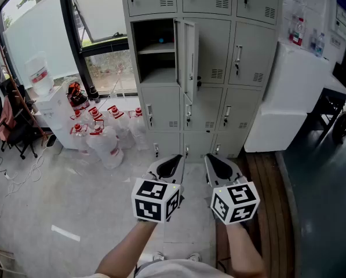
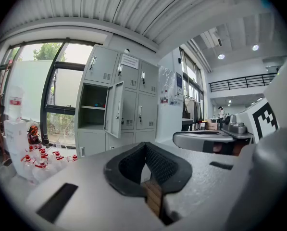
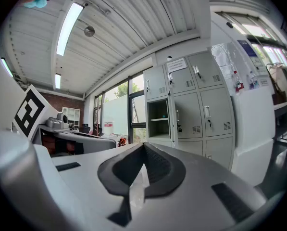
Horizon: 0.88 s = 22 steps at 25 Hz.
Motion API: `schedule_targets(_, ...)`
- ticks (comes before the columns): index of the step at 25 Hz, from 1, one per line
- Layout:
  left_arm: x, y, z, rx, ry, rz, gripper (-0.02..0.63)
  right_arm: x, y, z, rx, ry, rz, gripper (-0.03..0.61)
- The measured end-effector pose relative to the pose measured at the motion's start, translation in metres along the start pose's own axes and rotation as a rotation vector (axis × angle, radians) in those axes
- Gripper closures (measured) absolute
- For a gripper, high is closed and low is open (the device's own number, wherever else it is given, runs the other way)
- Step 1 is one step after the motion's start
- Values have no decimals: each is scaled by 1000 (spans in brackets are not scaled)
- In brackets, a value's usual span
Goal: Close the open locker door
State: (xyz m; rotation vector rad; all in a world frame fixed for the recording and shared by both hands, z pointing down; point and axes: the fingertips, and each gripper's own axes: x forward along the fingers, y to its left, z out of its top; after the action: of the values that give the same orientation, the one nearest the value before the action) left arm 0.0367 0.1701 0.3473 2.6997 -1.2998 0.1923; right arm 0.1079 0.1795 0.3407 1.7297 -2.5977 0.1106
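Both grippers, left gripper (image 1: 174, 160) and right gripper (image 1: 213, 158), have their jaws pressed together on nothing. They are held side by side, well short of the grey locker bank (image 1: 251, 54). In that bank's left column, the locker door (image 1: 188, 59) stands swung outward.

Nothing legible in view.
A white notice (image 2: 130, 60) on an upper door of the lockers (image 1: 219, 68) and red labels on the bottles (image 1: 106, 136) left of them are too small to read.
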Motion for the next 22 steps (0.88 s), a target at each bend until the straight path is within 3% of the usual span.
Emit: schedule_targets(22,37,-48,-1,-8,16,56,607,-17,-49,0,31,-20,88,573)
